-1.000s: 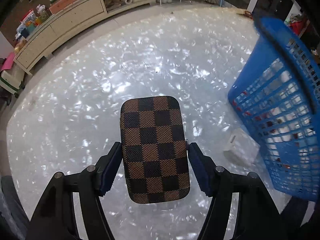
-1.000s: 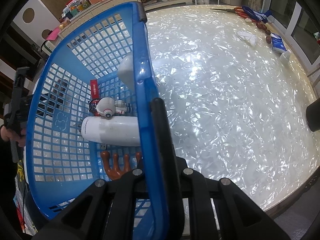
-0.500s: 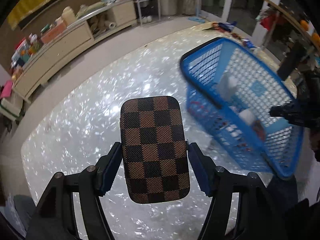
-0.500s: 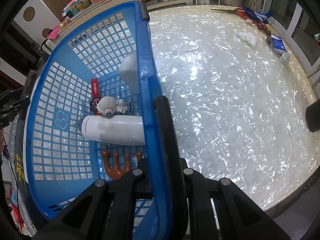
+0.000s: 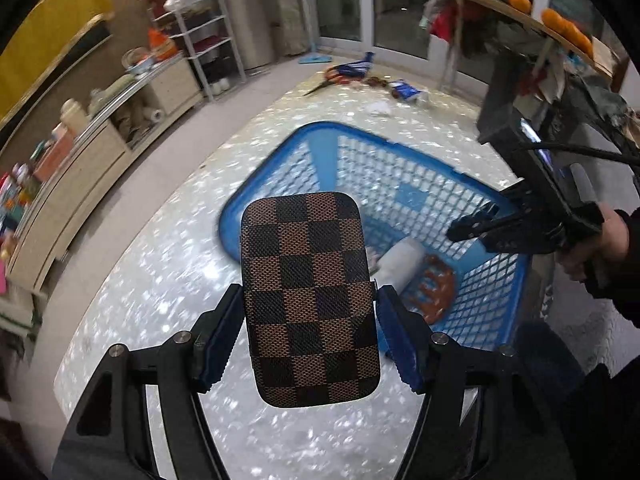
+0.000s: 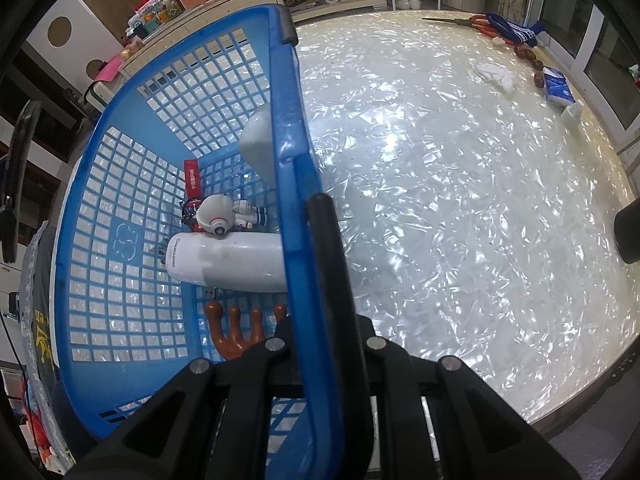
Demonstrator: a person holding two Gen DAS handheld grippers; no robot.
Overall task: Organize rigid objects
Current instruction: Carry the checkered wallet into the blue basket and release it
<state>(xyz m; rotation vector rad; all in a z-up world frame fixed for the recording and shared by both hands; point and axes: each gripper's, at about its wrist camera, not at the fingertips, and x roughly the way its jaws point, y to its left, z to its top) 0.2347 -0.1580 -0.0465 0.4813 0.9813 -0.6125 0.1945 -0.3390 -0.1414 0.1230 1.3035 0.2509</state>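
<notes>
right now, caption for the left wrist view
Left gripper holds a checkered case above the table, blue basket ahead.

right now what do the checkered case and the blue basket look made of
Checkered case: looks like woven or textured fabric, maybe coated canvas, matte; a fine weave grain shows across the brown and black squares. Blue basket: moulded plastic, smooth and slightly glossy, with a grid of open slots.

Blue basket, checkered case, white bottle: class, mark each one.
Blue basket (image 6: 286, 128): right wrist view, on its near rim.
Checkered case (image 5: 310, 296): left wrist view, centre of its face.
White bottle (image 6: 236, 260): right wrist view, mid-body.
</notes>
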